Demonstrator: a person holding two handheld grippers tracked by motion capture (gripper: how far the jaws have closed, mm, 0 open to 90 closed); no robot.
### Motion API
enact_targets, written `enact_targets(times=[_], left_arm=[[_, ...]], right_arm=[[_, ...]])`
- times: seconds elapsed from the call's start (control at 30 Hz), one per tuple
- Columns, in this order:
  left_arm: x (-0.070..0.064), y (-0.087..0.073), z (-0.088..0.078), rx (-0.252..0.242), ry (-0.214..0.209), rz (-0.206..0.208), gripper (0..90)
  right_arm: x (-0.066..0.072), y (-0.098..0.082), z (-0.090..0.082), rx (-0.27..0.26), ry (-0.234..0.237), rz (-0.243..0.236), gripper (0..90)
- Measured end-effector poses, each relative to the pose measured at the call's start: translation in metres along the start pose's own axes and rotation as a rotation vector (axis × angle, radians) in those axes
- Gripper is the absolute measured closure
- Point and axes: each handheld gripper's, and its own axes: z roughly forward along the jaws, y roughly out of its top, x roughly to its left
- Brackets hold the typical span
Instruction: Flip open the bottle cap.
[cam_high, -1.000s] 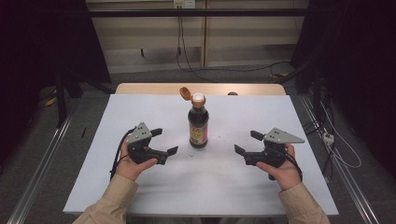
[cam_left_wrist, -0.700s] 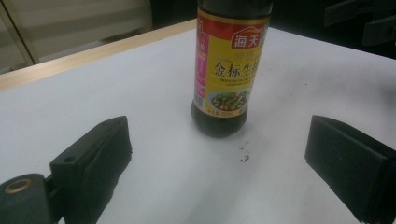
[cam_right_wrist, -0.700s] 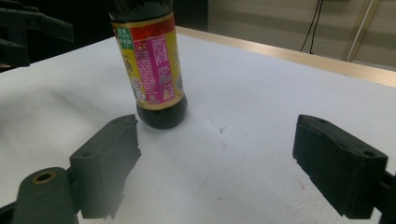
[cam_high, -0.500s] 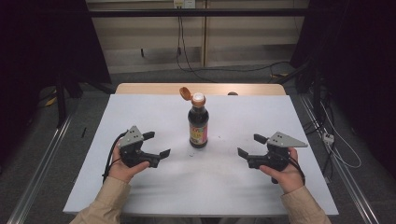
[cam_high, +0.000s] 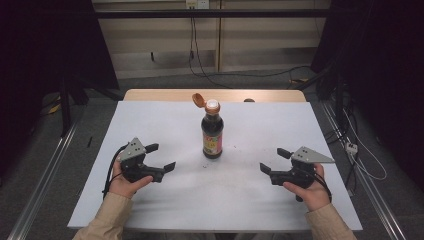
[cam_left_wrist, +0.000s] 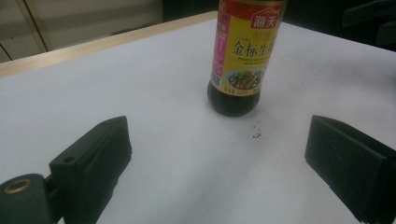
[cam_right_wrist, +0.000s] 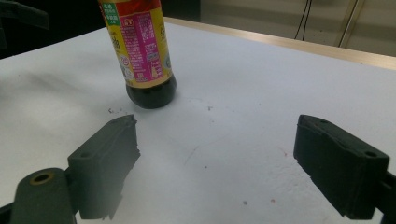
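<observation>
Nearest the person, both hands rest low over the white table (cam_high: 150, 210), each carrying a gripper with its jaws spread wide and nothing between the pads. The left gripper (cam_high: 161, 157) sits toward the table's left side, the right gripper (cam_high: 272, 161) toward its right, and both aim inward at the middle. Between them and a little farther from the person stands the soy sauce bottle (cam_high: 212, 132), upright, so its long axis runs straight up from the tabletop, with its orange flip cap (cam_high: 199, 99) hinged open and tilted back to the left of the neck. In the left gripper view the bottle (cam_left_wrist: 242, 56) lies ahead of the open pads, slightly right of centre between them; in the right gripper view the bottle (cam_right_wrist: 142, 56) lies ahead and off toward the left pad. Neither gripper touches it. By my reading, the two stand about equally far from it, the left perhaps marginally closer, so either could close on the body from its own side, gripping across the upright axis.
</observation>
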Motion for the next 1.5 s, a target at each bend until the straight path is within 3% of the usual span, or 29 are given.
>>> enact_targets(times=[0.73, 1.5], left_arm=[[0.003, -0.012, -0.016, 0.007, 0.019, -0.009, 6.5], [0.004, -0.025, -0.034, 0.031, 0.020, -0.017, 6.6]], right_arm=[[-0.002, -0.019, -0.009, 0.027, -0.010, 0.009, 11.6], [-0.007, -0.025, -0.019, 0.026, -0.038, 0.005, 11.7]])
